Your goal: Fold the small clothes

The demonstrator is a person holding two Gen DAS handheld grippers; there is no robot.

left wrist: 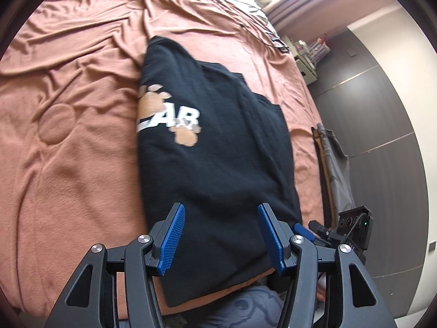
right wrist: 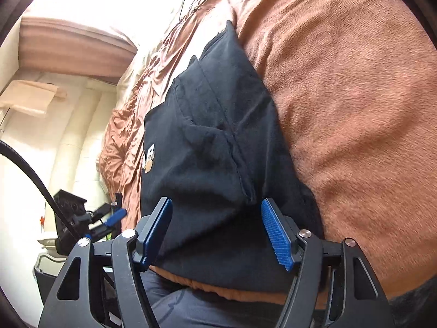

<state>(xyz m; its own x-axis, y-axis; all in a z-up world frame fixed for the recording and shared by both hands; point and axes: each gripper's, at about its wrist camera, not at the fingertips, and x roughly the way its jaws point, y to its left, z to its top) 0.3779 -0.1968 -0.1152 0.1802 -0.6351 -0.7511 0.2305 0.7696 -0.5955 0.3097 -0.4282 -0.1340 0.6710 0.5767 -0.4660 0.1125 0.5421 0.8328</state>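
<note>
A black T-shirt (left wrist: pixel 218 147) with white letters and a brown paw print lies folded into a long strip on the orange-brown blanket (left wrist: pixel 68 150). Its near hem reaches the bed's front edge. My left gripper (left wrist: pixel 220 206) hovers open over that near end, with black cloth below the gap and neither blue pad pressing on it. In the right wrist view the shirt (right wrist: pixel 218 142) shows a folded-in sleeve seam. My right gripper (right wrist: pixel 216 201) stands open above the shirt's near part, holding nothing. Each gripper appears in the other's view: the right gripper (left wrist: pixel 303 231), the left gripper (right wrist: pixel 117 216).
The blanket (right wrist: pixel 355 109) is creased and covers the bed. A thin black cable (left wrist: pixel 273 38) lies at the far end near some pillows. A grey cloth (left wrist: pixel 336 164) hangs at the bedside above dark floor (left wrist: pixel 382 136). A person's lap in blue-grey fabric (left wrist: pixel 245 306) is against the front edge.
</note>
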